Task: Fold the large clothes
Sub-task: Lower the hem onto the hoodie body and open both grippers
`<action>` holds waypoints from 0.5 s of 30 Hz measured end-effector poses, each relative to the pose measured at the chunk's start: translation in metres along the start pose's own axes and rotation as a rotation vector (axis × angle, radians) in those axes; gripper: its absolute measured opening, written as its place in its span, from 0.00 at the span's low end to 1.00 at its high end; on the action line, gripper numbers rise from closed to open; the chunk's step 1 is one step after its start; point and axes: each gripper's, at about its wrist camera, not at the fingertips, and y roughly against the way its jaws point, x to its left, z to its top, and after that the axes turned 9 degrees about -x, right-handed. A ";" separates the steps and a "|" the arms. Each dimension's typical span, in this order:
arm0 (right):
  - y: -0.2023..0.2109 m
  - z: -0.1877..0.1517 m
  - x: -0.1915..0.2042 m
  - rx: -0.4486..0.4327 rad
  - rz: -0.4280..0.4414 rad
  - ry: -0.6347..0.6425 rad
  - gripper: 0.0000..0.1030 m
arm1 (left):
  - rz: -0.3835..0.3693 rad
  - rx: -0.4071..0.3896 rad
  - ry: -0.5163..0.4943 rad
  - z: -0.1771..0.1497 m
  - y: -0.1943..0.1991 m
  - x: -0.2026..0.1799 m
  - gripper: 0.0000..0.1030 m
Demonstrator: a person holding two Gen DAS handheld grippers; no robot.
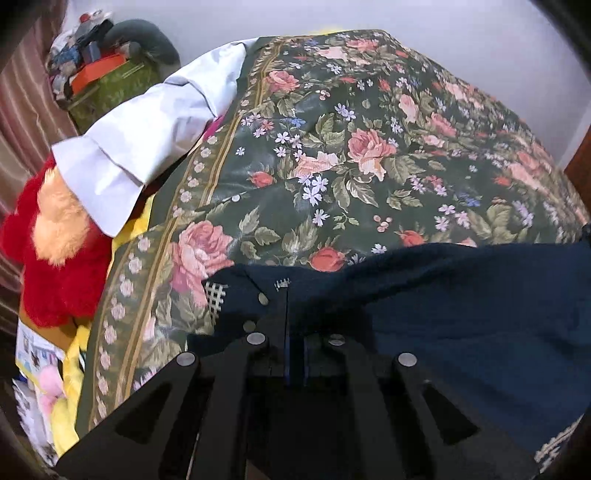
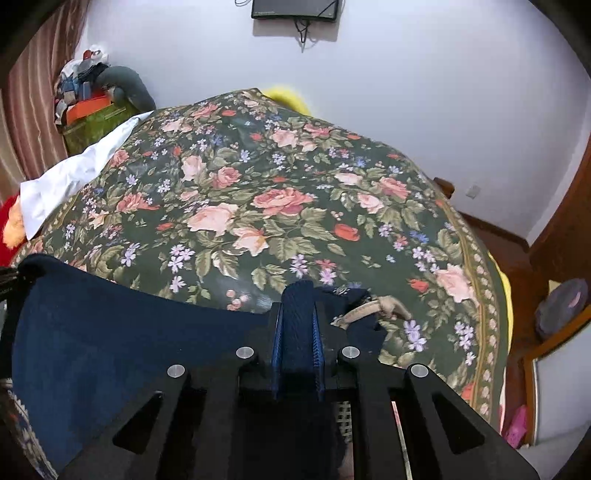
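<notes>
We have one large navy garment [image 1: 480,314] stretched between our two grippers, low over the near edge of the floral bedspread [image 1: 351,147], at six o'clock in both wrist views. Our left gripper [image 1: 293,295] is clenched on one end of the garment's upper edge, where a small checked label patch [image 1: 216,295] shows at about nine o'clock from the fingertips. Our right gripper [image 2: 297,295] is clamped on the other end, the navy cloth bunched between its blue pads [image 2: 280,339]; a pale strap or toggle [image 2: 373,310] lies just beside it at three o'clock.

We judge that we are at the carrying or spreading step: the garment is gripped by two points along one edge and hangs slack, not yet laid flat. The next move, as we see it, calls for both hands to keep equal tension and travel together towards twelve o'clock, so the cloth settles smoothly on the bedspread without creasing or slipping from either grip.

Counting: one navy garment, two grippers, one bedspread, one white cloth [image 1: 147,136] at ten o'clock, one red plush toy [image 1: 55,266] at nine o'clock, and one dark screen [image 2: 295,9] on the wall at twelve o'clock
</notes>
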 end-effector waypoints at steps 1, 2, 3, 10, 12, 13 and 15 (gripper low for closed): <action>0.002 0.001 -0.002 -0.001 -0.001 -0.003 0.10 | 0.020 -0.003 -0.009 0.001 0.001 0.001 0.12; 0.004 0.002 -0.005 0.001 -0.002 -0.010 0.10 | 0.027 -0.004 -0.009 0.004 0.002 0.005 0.19; 0.009 0.005 -0.011 0.009 -0.021 -0.025 0.10 | 0.027 -0.005 -0.001 0.005 0.004 0.009 0.23; 0.087 0.032 -0.029 -0.108 -0.056 -0.047 0.10 | 0.104 -0.111 -0.091 0.013 0.067 0.013 0.30; 0.108 0.032 -0.015 -0.085 0.079 -0.033 0.10 | 0.025 -0.130 -0.112 0.009 0.091 0.003 0.36; 0.115 0.030 -0.005 -0.075 0.118 -0.012 0.10 | -0.014 -0.135 -0.124 0.005 0.101 -0.003 0.42; 0.132 0.021 0.019 -0.070 0.169 0.036 0.10 | -0.095 -0.150 -0.152 -0.004 0.121 -0.021 0.49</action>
